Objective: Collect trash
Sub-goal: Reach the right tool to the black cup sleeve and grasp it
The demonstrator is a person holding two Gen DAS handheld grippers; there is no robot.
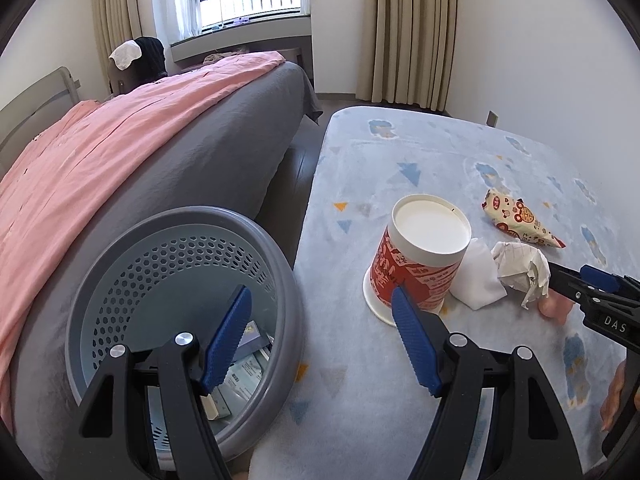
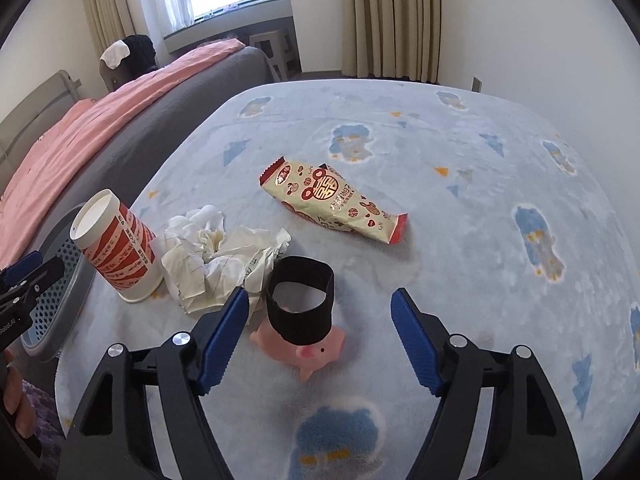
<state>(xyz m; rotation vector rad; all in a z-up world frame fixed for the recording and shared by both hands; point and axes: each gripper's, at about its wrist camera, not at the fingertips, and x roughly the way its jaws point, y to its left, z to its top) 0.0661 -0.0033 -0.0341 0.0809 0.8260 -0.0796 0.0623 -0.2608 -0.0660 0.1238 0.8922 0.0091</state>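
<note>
Right wrist view shows the right gripper (image 2: 316, 336) released and empty, the crumpled paper (image 2: 216, 256) lying just upper left of its left finger, nearer it than the left gripper (image 1: 320, 336), likewise released.

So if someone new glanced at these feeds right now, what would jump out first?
Probably the red-and-white paper cup standing upside down on the blue blanket, with crumpled paper right beside it. Next, the pink pig toy wearing a black band, between the right gripper's open jaws, and the grey basket by the bed.
</note>
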